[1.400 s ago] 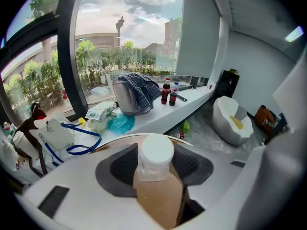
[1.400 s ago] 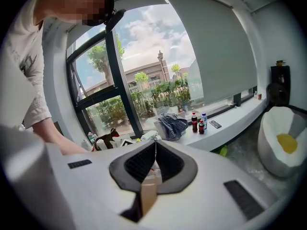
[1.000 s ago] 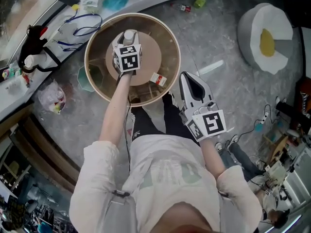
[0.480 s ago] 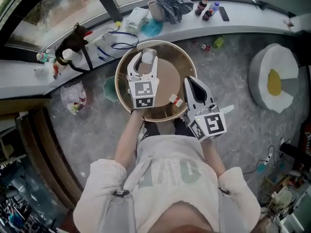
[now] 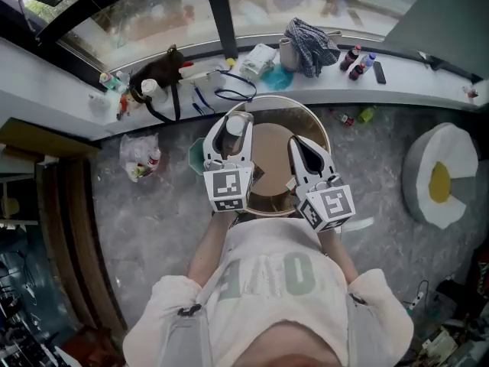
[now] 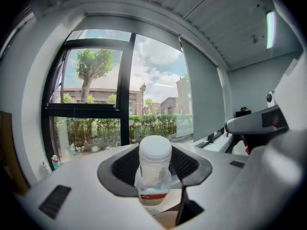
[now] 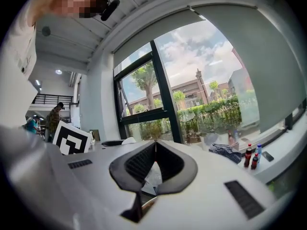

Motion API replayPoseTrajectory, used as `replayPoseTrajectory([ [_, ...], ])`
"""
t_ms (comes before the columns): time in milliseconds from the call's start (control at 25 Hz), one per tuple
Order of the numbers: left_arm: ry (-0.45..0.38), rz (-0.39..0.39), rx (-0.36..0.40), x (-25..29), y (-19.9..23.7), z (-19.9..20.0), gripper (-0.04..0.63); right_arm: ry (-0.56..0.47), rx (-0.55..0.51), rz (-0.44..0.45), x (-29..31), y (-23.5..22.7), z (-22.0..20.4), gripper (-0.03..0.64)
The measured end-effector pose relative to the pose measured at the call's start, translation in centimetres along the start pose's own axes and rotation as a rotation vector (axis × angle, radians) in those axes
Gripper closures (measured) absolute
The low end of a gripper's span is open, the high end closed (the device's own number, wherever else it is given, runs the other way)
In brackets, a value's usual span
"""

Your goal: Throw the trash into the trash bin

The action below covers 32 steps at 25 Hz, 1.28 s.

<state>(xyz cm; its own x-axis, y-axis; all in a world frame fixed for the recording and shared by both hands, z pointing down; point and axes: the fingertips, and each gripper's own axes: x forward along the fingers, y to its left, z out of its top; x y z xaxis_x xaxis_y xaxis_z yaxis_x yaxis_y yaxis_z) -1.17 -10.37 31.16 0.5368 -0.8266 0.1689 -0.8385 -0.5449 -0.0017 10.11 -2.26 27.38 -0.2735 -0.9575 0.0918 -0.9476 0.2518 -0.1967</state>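
Clenched on the small bottle (image 6: 154, 166) above the round tabletop (image 5: 275, 147), the left tool (image 5: 233, 128) might drop it short of the trash bin (image 5: 196, 157), which is half hidden at the tabletop's left edge; the right tool (image 7: 154, 145) is closed and looks empty.

A tall black-framed window (image 6: 96, 95) lets in bright daylight, with trees and low buildings outside. A grey blind (image 6: 204, 90) hangs beside it, and a strip light (image 6: 271, 28) glows on the ceiling. Below runs a long white ledge (image 5: 416, 79) cluttered with small bottles (image 5: 357, 61) and a checked cloth (image 5: 309, 37). The floor (image 5: 153, 228) is mottled grey, with a fried-egg cushion (image 5: 439, 186) off to one side.
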Motion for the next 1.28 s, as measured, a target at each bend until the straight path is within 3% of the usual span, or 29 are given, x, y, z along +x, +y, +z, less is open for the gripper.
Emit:
replayPoseTrajectory([
  [240,-0.055,0.085,-0.017,-1.6,3.0,1.4,0.390,-0.002,-0.015,0.110,2.8,3.1,0.5,0.603],
  [480,-0.054,0.162,-0.027,-2.6,5.6,0.8,0.390,-0.015,0.007,0.173,5.3,4.5,1.4,0.603],
  [760,0.032,0.233,-0.045,-3.8,10.8,-2.8,0.390,0.103,0.016,0.227,8.1,6.8,-2.5,0.603],
  [960,0.104,0.292,-0.072,-2.0,17.5,-9.1,0.390,0.205,0.012,0.267,11.4,8.5,-7.0,0.603],
  [1200,0.253,0.314,-0.122,0.1,23.3,-22.9,0.390,0.391,0.056,0.292,13.4,10.5,-16.4,0.603],
  [1280,0.280,0.319,-0.173,1.0,24.5,-27.9,0.390,0.440,0.071,0.297,13.8,10.6,-19.3,0.603],
])
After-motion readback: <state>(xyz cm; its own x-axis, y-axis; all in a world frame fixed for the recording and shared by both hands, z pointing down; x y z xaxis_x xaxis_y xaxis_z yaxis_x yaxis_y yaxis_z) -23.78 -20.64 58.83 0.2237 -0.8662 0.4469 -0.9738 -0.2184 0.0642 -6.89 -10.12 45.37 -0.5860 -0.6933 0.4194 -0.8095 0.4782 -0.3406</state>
